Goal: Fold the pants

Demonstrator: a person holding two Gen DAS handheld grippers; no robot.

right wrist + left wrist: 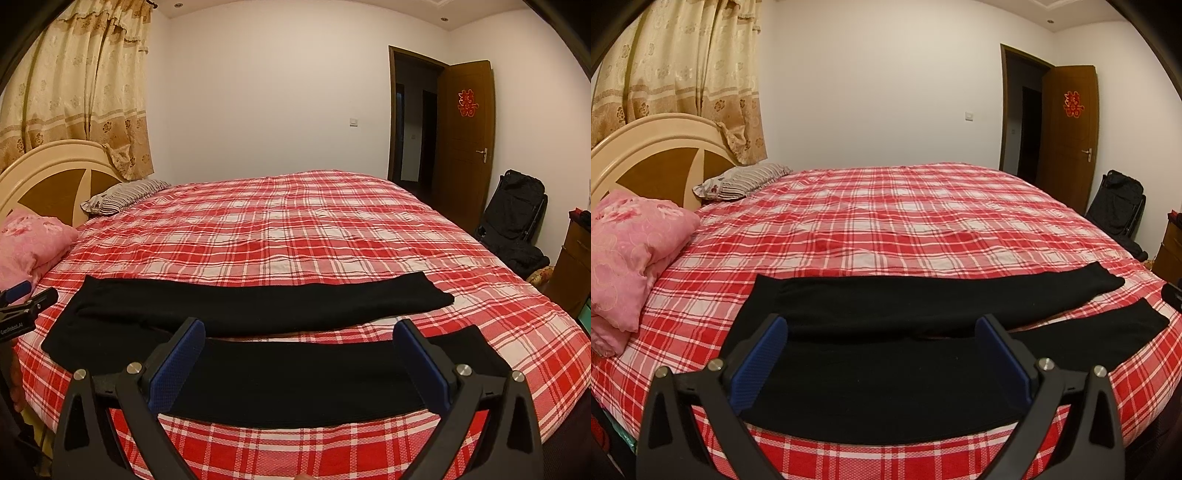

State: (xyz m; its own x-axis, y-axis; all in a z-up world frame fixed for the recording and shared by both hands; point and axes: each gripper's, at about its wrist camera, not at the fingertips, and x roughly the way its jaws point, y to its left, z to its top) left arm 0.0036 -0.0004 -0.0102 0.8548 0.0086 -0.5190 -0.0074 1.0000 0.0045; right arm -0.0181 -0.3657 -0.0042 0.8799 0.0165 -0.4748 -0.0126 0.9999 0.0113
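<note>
In the right wrist view we see the left gripper (22,295) at the left edge; its jaws we cannot judge there. Both our grippers, left (882,328) and right (301,332), have jaws released above the black pants (886,376), spread flat low in frame on the plaid bed (886,221). Farther: pink pillow (631,254), headboard (653,162), curtain (683,74), open door (1067,129).

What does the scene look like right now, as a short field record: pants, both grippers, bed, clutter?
pants: black pants spread flat, unfolded, both legs apart, near front edge of bed
left gripper: left gripper open, over the waist end, holding nothing
right gripper: right gripper open, over the near leg, holding nothing
bed: red plaid sheet
clutter: pink quilt and striped pillow by the headboard, clear of the pants
</note>
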